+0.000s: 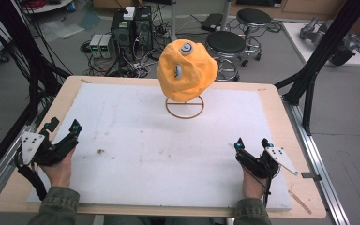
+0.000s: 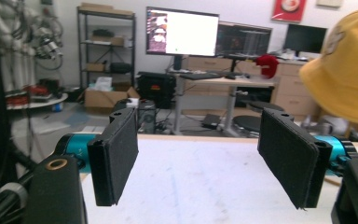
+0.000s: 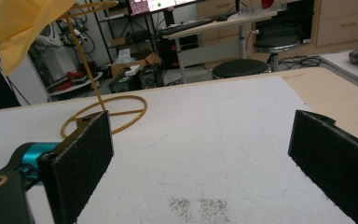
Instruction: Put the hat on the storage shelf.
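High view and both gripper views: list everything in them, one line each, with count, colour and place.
Hat: one, yellow-orange with grey patches, on the stand at the table's far middle.
Stand: one, gold wire with a ring base, on the mat under the hat.
Mat: one, white, covering most of the table.
Table: one, light wood.
Stools: two, black, on the floor beyond the table.
Left gripper: one, black, near left, open.
Right gripper: one, black, near right, open.
Hands: two, at the near edge.
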`<state>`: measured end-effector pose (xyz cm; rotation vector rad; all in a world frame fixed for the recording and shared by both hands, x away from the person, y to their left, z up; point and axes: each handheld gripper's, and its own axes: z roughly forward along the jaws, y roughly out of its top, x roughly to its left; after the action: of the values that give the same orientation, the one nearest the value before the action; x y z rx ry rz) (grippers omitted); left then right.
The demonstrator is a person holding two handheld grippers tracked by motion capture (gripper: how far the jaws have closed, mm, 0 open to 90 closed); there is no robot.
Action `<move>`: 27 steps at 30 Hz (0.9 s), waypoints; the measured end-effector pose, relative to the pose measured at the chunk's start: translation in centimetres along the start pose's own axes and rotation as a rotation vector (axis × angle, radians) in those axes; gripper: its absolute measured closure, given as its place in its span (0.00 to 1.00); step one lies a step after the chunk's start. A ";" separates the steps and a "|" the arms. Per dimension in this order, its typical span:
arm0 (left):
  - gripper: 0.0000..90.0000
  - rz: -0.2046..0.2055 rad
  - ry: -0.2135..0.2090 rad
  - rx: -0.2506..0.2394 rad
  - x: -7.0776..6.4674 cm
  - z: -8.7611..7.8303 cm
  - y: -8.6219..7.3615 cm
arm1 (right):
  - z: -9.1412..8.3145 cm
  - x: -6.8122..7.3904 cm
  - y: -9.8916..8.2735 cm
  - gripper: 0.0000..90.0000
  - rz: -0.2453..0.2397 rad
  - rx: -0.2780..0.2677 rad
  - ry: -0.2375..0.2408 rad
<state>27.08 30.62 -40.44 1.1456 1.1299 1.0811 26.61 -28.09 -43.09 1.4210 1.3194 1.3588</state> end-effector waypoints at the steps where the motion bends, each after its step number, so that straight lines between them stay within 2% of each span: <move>1: 0.32 -0.008 0.010 0.007 0.2 -0.1 -0.2 | 0.0 0.0 0.0 0.06 -0.004 0.002 0.000; 13: 0.32 -0.021 0.080 0.009 2.4 -2.0 -1.2 | 0.1 0.0 -0.1 0.06 -0.013 0.020 -0.006; 18: 0.33 -0.025 0.092 -0.001 3.0 -2.6 -1.4 | 0.0 -0.1 -0.1 0.06 -0.012 0.030 -0.011; 20: 0.33 -0.033 0.096 0.009 3.2 -2.7 -1.4 | -0.1 0.0 -0.1 0.06 -0.001 0.033 -0.011; 23: 0.33 -0.030 0.092 0.031 3.3 -2.8 -1.7 | -0.3 -0.1 -0.1 0.06 -0.011 0.021 -0.011; 27: 0.33 -0.008 0.084 0.068 3.2 -2.8 -2.1 | -0.2 -0.2 -0.1 0.06 0.001 0.022 -0.001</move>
<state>24.83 33.85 -43.02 1.1568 1.2441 1.1003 26.39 -28.29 -43.22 1.4377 1.3369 1.3478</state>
